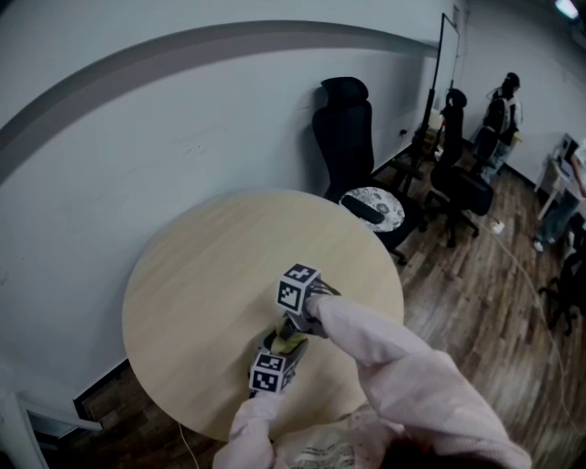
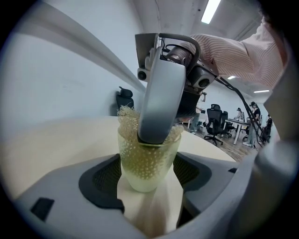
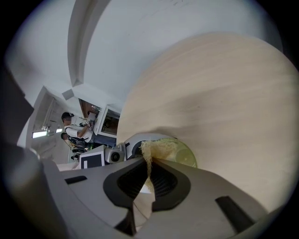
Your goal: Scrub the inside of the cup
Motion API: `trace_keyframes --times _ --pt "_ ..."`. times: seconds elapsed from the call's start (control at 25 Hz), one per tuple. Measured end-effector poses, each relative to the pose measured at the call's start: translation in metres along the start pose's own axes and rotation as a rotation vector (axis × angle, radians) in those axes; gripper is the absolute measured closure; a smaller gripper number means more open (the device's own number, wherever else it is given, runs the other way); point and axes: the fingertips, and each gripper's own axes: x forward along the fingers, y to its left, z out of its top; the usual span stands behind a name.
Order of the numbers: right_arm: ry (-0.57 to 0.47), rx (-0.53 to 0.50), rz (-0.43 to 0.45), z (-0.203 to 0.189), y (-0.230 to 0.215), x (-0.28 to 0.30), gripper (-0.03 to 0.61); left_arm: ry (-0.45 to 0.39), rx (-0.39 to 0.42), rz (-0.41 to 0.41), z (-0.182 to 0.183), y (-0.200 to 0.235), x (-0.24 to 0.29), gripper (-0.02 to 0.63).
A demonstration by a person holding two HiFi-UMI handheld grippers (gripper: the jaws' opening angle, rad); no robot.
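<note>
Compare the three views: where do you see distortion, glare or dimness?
Head view: dim, the wall stripe bows over the table. Left gripper view: black corners, ceiling light glares, cup sharp. Right gripper view: table bulges, sponge sharp.

Pale green cup (image 2: pixel 148 168) here, see-through and dotted all over, and a straw-yellow mesh scrubber (image 2: pixel 127 116). Light beige wood-grain bench (image 1: pixel 201 275), pale pink sleeve (image 1: pixel 403 366), black-and-white squares on the marker cube (image 1: pixel 298 286).
</note>
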Motion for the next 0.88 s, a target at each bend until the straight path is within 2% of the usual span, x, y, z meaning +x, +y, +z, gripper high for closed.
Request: trace_keyframes --times 0.48,0.72,0.88 --pt "-0.204 0.220 0.089 0.018 -0.003 -0.009 0.552 0.015 0.026 0.008 -0.003 0.000 -0.001 0.268" --pt "-0.266 0.276 0.116 0.019 -0.008 -0.013 0.552 0.019 0.032 0.014 -0.004 0.000 0.000 0.270" --pt "-0.270 0.272 0.112 0.018 -0.009 -0.014 0.552 0.022 0.040 0.025 -0.003 0.002 0.000 0.267"
